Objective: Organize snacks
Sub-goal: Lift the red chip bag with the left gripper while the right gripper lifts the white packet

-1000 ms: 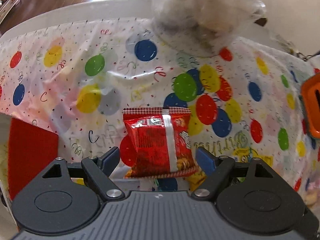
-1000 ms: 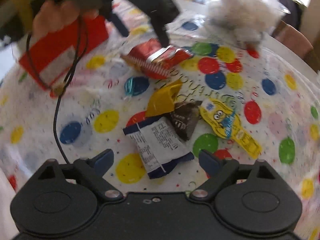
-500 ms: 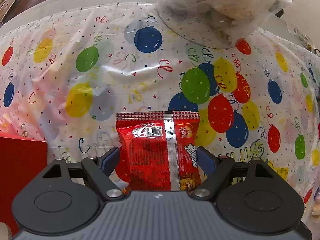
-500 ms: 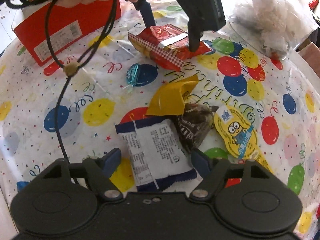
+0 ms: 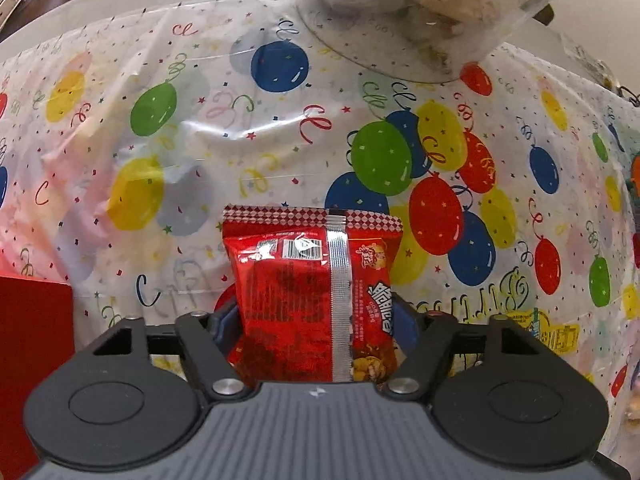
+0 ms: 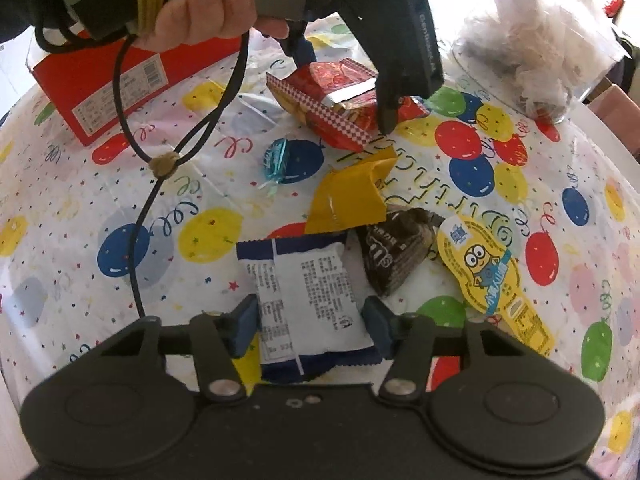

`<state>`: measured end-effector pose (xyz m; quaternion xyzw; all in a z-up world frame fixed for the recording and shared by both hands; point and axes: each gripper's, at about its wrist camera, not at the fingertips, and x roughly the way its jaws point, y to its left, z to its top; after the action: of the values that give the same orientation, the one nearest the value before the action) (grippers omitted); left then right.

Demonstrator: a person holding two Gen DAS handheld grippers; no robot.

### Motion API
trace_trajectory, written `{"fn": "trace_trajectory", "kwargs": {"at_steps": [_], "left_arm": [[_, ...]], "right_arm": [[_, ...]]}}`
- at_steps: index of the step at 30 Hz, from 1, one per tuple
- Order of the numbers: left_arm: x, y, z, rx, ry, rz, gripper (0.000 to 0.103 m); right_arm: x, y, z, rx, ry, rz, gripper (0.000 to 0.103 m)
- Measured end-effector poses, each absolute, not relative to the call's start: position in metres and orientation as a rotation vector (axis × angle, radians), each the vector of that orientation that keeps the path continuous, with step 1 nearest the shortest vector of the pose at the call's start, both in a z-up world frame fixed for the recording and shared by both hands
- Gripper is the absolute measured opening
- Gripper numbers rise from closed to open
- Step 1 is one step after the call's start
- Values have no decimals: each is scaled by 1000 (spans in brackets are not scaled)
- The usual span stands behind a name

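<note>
Your left gripper (image 5: pixel 316 320) points steeply down at the table (image 5: pixel 240 152) with its balloon-print cover, and its jaws are closing around the red snack packet (image 5: pixel 316 296). The packet lies flat between the 2 blue pads, which meet its 2 long edges, its silver back seam facing up.

Your right gripper (image 6: pixel 310 326) is doing the same nearer the table's edge: its jaws are closing on the blue-and-white packet (image 6: pixel 308 292), whose printed back faces up. Both pads sit against its sides.

From the right wrist view you can see your left hand (image 6: pixel 208 12) on the other tool, its fingers straddling the red packet. Just beyond the blue-and-white packet lie a yellow wrapper (image 6: pixel 352 196), a dark brown packet (image 6: pixel 396 256) touching it, and a yellow Minion-print packet (image 6: pixel 492 276) beside that. A small teal candy (image 6: pixel 278 158) sits apart, towards the red box (image 6: pixel 132 80). A clear bag (image 6: pixel 536 40) stands at the far side.
</note>
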<state>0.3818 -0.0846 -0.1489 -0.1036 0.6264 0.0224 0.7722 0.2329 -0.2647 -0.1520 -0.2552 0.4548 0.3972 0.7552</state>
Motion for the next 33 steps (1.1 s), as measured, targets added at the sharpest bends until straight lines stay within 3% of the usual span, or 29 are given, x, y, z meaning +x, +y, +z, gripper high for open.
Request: {"fn": "trace_trajectory", "kwargs": {"at_steps": [16,33], "left_arm": [[339,-70,-127,-240,1291,5,69],[251,-32,-34,-242,1159,-115,69]], "right_arm": [[212,-288,-137,-292,1017,685,48],[174,-286,-51,-50,909,558,48]]}}
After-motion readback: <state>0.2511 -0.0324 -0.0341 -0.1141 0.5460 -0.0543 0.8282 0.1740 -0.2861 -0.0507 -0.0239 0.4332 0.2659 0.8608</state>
